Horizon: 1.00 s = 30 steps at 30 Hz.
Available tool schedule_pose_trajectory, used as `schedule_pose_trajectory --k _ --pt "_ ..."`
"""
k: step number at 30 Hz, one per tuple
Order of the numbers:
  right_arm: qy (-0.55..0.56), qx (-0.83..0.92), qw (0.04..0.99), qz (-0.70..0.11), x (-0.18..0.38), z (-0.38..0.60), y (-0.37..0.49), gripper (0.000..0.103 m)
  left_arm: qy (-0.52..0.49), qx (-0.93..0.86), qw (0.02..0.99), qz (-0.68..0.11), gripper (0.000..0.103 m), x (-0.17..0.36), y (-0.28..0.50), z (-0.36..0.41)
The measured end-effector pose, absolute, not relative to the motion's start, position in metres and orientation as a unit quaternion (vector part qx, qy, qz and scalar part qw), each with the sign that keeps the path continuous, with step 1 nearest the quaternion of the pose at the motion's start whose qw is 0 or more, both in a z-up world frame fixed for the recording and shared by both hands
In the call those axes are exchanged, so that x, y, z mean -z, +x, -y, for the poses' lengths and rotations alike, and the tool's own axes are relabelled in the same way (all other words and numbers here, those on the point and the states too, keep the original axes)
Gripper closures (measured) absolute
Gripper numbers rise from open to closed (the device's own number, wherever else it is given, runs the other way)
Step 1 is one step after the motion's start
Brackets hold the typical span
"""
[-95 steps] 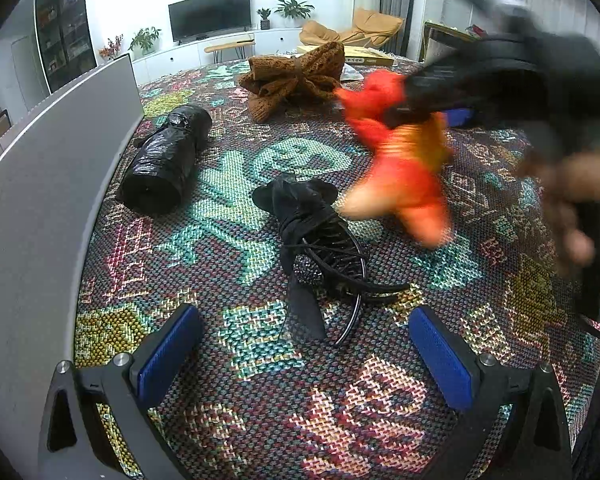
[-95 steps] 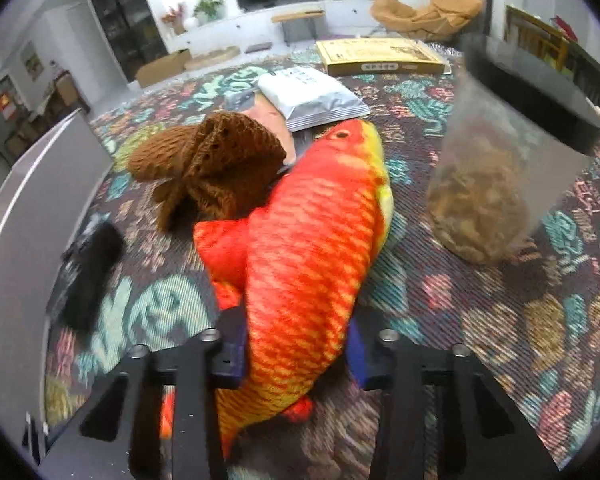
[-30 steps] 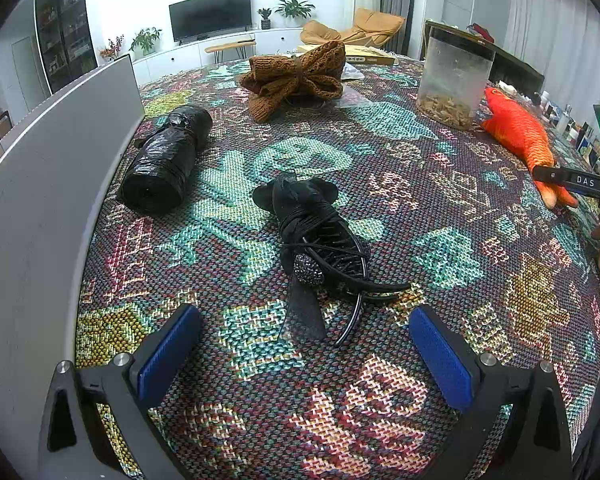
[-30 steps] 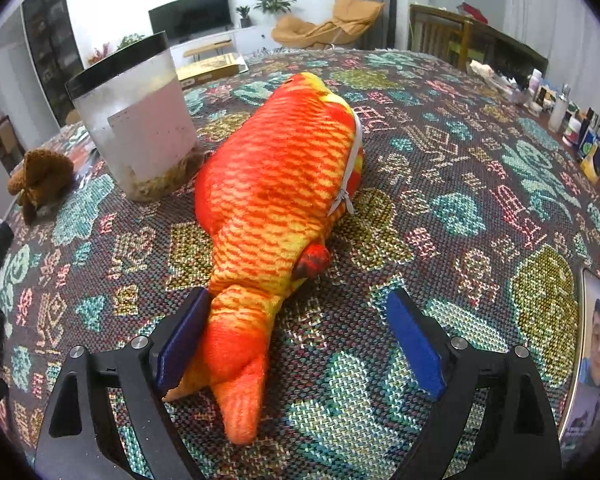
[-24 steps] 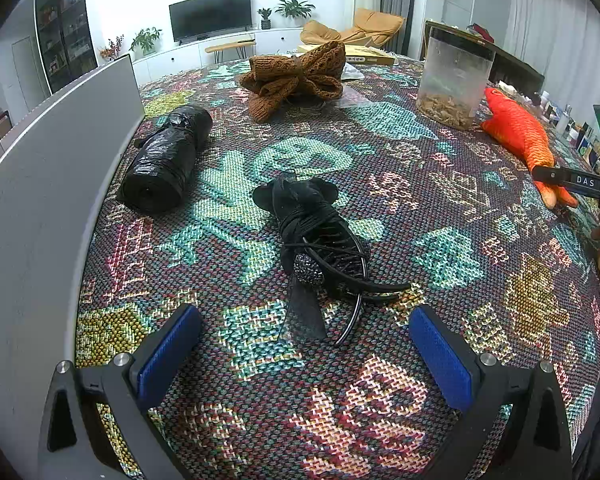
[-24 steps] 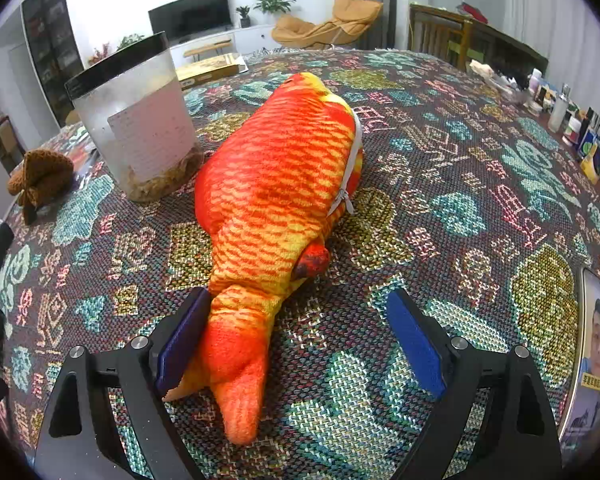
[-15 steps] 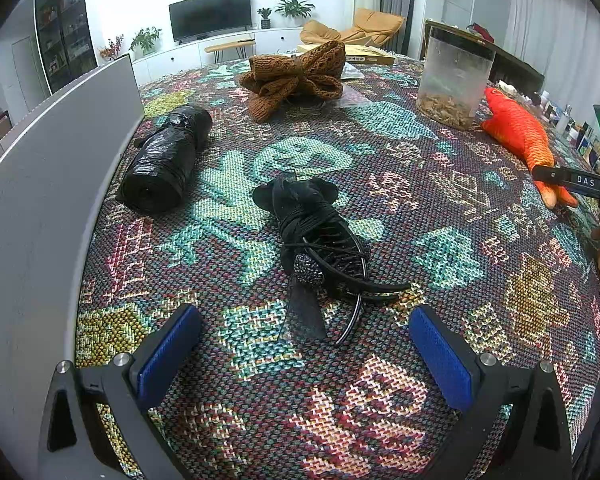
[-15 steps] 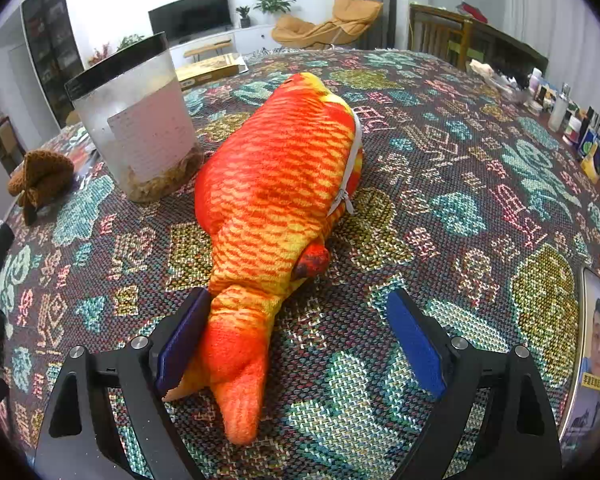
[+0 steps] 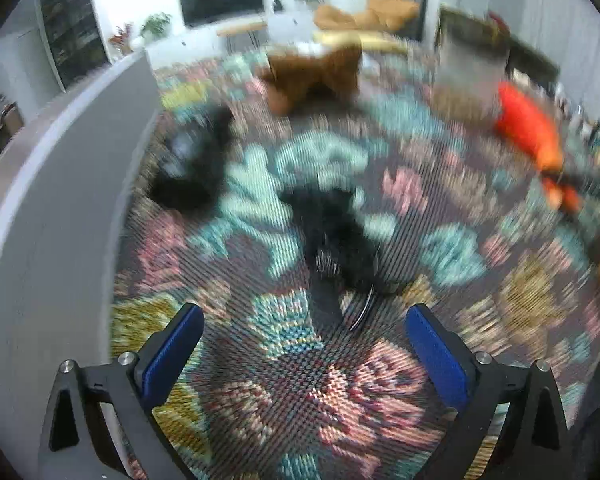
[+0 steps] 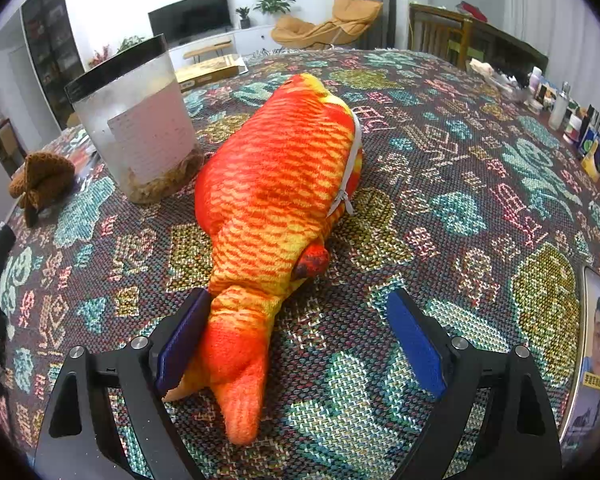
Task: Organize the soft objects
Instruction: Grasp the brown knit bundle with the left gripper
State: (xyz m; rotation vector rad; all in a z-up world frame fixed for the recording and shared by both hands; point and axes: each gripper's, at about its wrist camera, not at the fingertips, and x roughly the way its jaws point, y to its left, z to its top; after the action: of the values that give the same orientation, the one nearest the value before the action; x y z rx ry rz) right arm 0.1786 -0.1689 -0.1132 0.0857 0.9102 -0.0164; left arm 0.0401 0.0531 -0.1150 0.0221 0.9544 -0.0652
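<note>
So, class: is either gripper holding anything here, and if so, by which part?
Nothing is held. The right gripper is open around the fish's tail; the left gripper is open and empty.

The plush fish (image 10: 276,184) in front of my right gripper (image 10: 300,340) is orange-red with yellow scale stripes and a white zipper, and my pads (image 10: 416,344) are blue on black arms. The cloth (image 10: 460,208) beneath is dark, woven with teal, pink and yellow motifs; the knitted bow (image 10: 40,180) is brown.

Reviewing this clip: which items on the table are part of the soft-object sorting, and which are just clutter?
Task items: plush fish, brown knitted piece, black fabric hair accessory.

Bystanders: clear jar, flat box, phone, small bottles.
</note>
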Motion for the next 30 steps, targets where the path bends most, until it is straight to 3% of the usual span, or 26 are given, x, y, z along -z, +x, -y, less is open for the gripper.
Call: schedule_pose_trajectory --k 7,13,23,24,26,30 --pt "0.041 0.008 0.897 -0.439 0.113 0.169 0.178 0.012 -0.031 0.069 0.907 -0.413 0.001 0.050 0.101 -0.038" --pt "0.041 0.008 0.897 -0.439 0.113 0.170 0.178 0.012 -0.023 0.050 0.878 -0.475 0.001 0.076 0.218 -0.029" --pt "0.040 0.009 0.897 -0.439 0.114 0.170 0.178 0.012 -0.060 0.005 0.860 -0.506 0.001 0.121 0.303 -0.036" --pt "0.041 0.008 0.897 -0.439 0.114 0.170 0.178 0.012 -0.066 0.011 0.862 -0.503 0.003 0.122 0.305 -0.037" --pt "0.043 0.007 0.897 -0.439 0.114 0.170 0.178 0.012 -0.097 0.029 0.869 -0.484 0.017 0.118 0.302 -0.044" --pt "0.060 -0.018 0.887 -0.458 0.110 0.177 0.183 0.011 -0.120 0.041 0.879 -0.459 0.020 0.106 0.296 -0.058"
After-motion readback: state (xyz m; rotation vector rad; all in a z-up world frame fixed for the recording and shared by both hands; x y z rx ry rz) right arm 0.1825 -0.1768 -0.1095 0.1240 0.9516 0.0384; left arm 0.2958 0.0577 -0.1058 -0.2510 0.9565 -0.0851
